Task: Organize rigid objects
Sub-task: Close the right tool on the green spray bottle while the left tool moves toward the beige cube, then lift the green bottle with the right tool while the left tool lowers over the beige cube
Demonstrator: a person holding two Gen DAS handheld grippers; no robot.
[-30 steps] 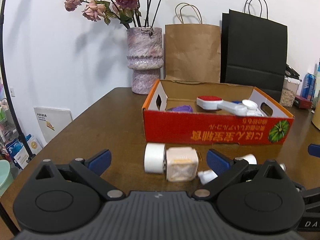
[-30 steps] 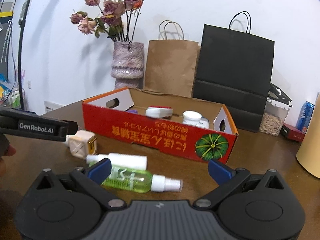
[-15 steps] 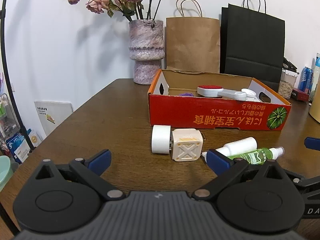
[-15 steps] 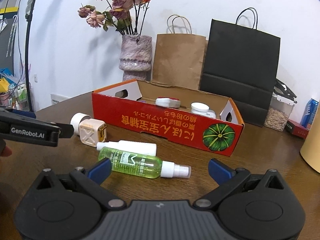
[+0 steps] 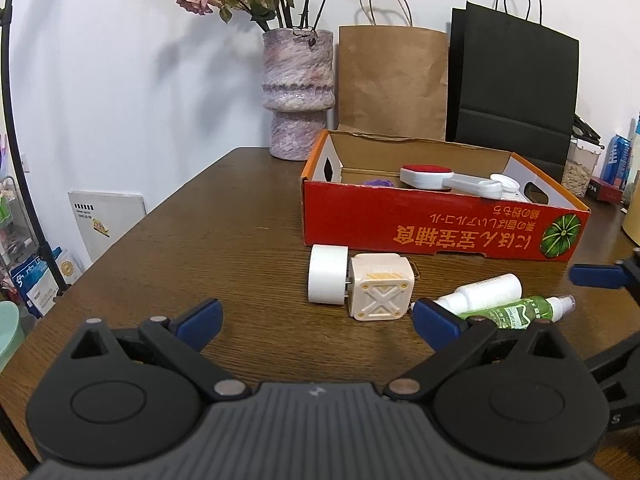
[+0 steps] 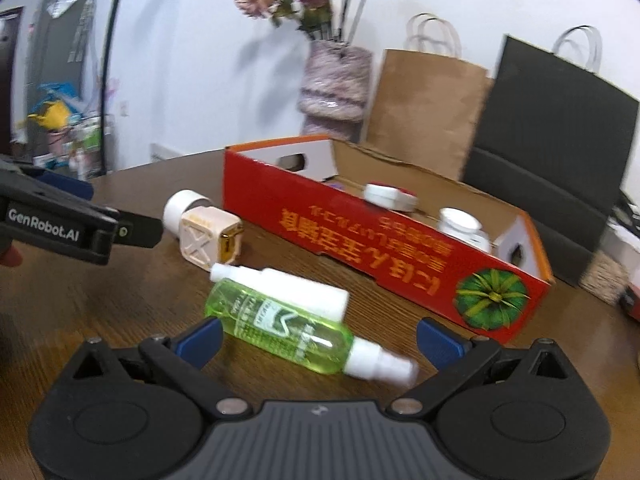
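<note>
Approach phase, by the look of it, with nothing gripped on either side. Right hand-held gripper (image 6: 316,338) spread wide, empty, angled low over the desk (image 5: 208,240) and lined up on the green spray bottle (image 6: 280,326) lying on its side just ahead of the blue pads. White bottle (image 6: 286,286) lying right behind the green one, touching along its length. Left hand-held gripper (image 5: 316,320) likewise wide apart and empty, pointed toward the cream cube adapter (image 5: 380,292) and the white round plug (image 5: 326,274) pressed against it, both on the desk just in front of the red cardboard box (image 5: 440,228).

Inside the box already: a red-topped brush (image 5: 424,174), a white jar (image 6: 462,224), something purple, mostly hidden. Four loose items outside, so roughly halfway through, at a guess.

Next move, as a judgement: drop the right pads either side of the green body, close across the narrow width, lift clear of the white neighbour without rolling it, then carry over the box's front wall. Blur in the right view, so fine alignment hard to call.
</note>
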